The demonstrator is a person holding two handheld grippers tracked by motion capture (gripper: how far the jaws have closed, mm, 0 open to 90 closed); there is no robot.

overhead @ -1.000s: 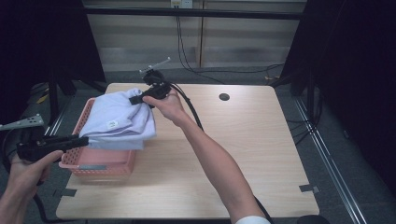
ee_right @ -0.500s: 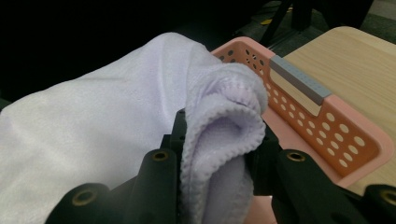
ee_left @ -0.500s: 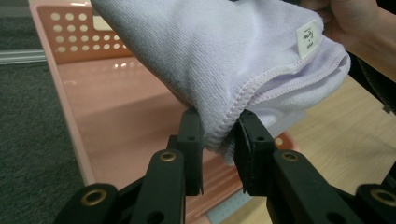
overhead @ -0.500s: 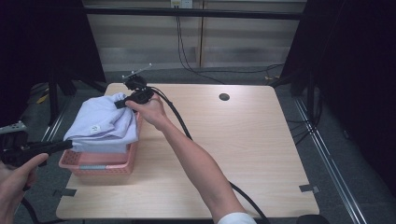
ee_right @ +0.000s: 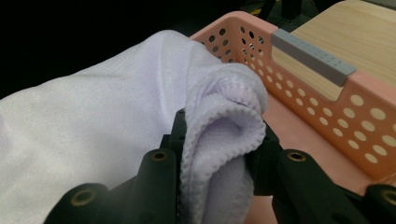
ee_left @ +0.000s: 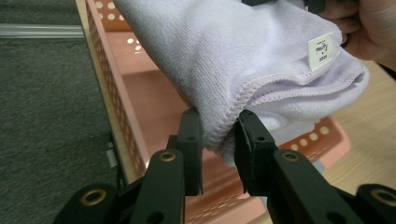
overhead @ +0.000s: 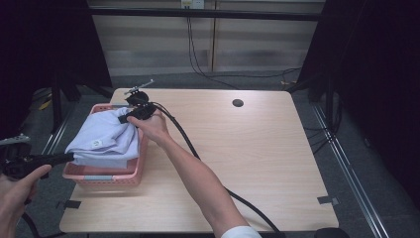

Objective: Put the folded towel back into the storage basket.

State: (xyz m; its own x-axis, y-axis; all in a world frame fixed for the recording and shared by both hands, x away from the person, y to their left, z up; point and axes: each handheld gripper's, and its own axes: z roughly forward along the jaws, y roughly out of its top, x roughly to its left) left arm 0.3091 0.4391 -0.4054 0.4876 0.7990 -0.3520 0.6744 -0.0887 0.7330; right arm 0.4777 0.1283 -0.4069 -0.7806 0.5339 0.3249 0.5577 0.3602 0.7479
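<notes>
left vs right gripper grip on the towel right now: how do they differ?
The left gripper pinches a thin stitched corner of the lavender towel; the right gripper clamps a thick bunched fold.
In the high view the left gripper holds the towel's near end, at the pink basket's near left corner; the right gripper holds the far end, by the far rim.
Shared: both are shut on the towel, holding it over the basket.

A pale wooden table (overhead: 257, 163) carries a pink perforated basket (overhead: 106, 174) at its left edge.
</notes>
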